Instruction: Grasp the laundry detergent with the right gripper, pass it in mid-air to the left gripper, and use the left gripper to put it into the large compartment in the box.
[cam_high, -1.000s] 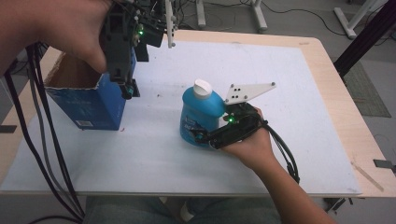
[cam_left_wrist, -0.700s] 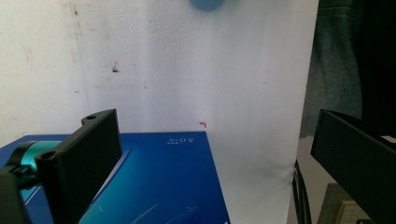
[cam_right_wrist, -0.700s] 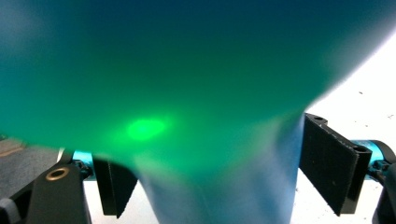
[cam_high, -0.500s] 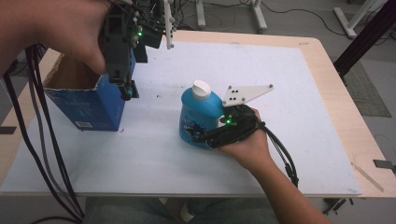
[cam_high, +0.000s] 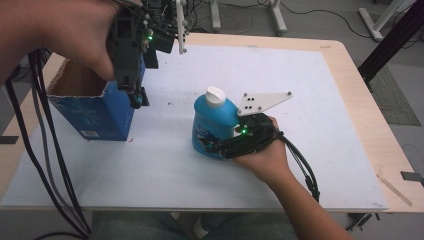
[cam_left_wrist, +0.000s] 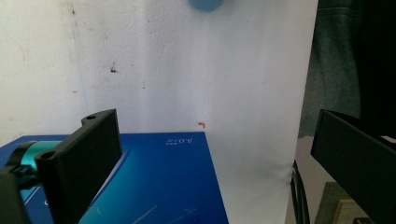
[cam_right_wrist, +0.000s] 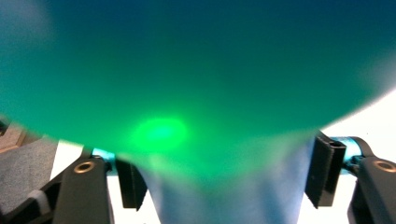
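A blue bottle (cam_high: 212, 122) with a white cap (cam_high: 216, 95) stands upright in the middle of the white board. My right gripper (cam_high: 211, 140) reaches it from the near right, one jaw across its front and the other behind, shut on its lower body. In the right gripper view the bottle (cam_right_wrist: 196, 70) is a close blur between the two jaws of that gripper (cam_right_wrist: 226, 177). An open-topped blue box (cam_high: 95, 112) stands at the left. My left gripper (cam_high: 137, 100) hangs open, pointing down over its right rim. The left gripper view shows that gripper (cam_left_wrist: 212, 121) above the box side (cam_left_wrist: 154, 182).
The white board (cam_high: 310, 75) covers most of the wooden table (cam_high: 372, 130). Black cables (cam_high: 45, 150) trail down the left side past the box. Another cable (cam_high: 300, 165) runs back along the right forearm. Stand legs and floor lie beyond the far edge.
The right gripper has eased slightly left and forward around the bottle. The bottle, the box and the left gripper stay where they were.
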